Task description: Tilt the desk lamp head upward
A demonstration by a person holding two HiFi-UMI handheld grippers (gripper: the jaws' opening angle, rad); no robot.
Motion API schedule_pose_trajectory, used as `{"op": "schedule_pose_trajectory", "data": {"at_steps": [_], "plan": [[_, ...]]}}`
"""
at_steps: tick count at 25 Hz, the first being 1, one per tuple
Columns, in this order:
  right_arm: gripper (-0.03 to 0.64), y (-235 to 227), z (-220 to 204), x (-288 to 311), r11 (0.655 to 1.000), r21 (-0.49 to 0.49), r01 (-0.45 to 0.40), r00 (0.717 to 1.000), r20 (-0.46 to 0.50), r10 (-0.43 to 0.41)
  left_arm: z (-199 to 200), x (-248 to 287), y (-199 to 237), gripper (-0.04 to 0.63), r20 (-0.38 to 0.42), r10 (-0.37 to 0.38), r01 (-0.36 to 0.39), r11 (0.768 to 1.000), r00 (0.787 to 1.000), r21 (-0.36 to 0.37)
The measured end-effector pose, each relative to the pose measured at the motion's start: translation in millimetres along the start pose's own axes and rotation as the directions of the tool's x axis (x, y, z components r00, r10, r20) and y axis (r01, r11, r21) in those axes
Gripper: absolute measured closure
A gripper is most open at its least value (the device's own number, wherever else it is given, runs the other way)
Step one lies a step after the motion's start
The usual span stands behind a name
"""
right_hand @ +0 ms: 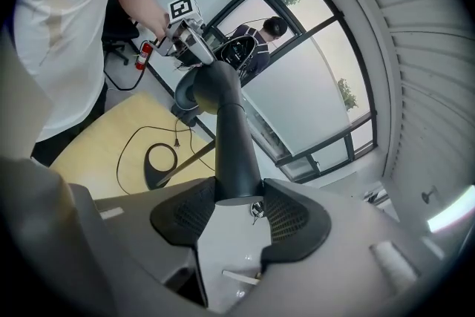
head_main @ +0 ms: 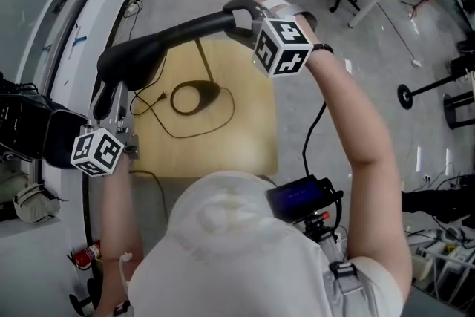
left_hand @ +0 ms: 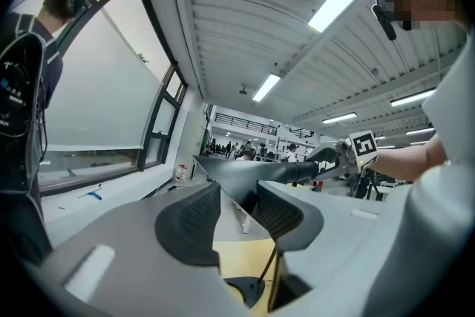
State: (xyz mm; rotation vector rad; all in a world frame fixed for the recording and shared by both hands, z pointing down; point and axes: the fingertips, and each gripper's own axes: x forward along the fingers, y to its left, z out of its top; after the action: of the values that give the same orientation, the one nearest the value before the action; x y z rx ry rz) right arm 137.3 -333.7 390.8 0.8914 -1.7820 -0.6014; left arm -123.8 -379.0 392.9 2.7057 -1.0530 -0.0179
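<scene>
Lamp head (head_main: 171,41) sat between the pads of both tools. The left tool (left_hand: 239,193) pinched its wide end, and the right tool (right_hand: 239,193) pinched its thin end. I think it was stiff, smooth and light, so the wide end was best to hold. No words showed on it.

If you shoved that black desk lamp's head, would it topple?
Probably top-heavy: the long head rides on a thin stem. The flat ring base looks small, so it may tip. The cord looks floppy.
</scene>
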Motion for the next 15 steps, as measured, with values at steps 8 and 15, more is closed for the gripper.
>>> {"op": "schedule_pose_trajectory", "data": {"at_steps": [8, 15], "plan": [[0.405, 3, -6, 5, 0.998, 0.061, 0.001, 1.000, 0.017, -0.002, 24, 0, -5, 0.449, 0.033, 0.011, -0.012, 0.999, 0.999, 0.041], [0.406, 4, -7, 9, 0.993, 0.116, 0.004, 0.999, 0.034, -0.007, 44, 1, -9, 0.461, 0.064, 0.012, -0.016, 0.998, 0.998, 0.057]]}}
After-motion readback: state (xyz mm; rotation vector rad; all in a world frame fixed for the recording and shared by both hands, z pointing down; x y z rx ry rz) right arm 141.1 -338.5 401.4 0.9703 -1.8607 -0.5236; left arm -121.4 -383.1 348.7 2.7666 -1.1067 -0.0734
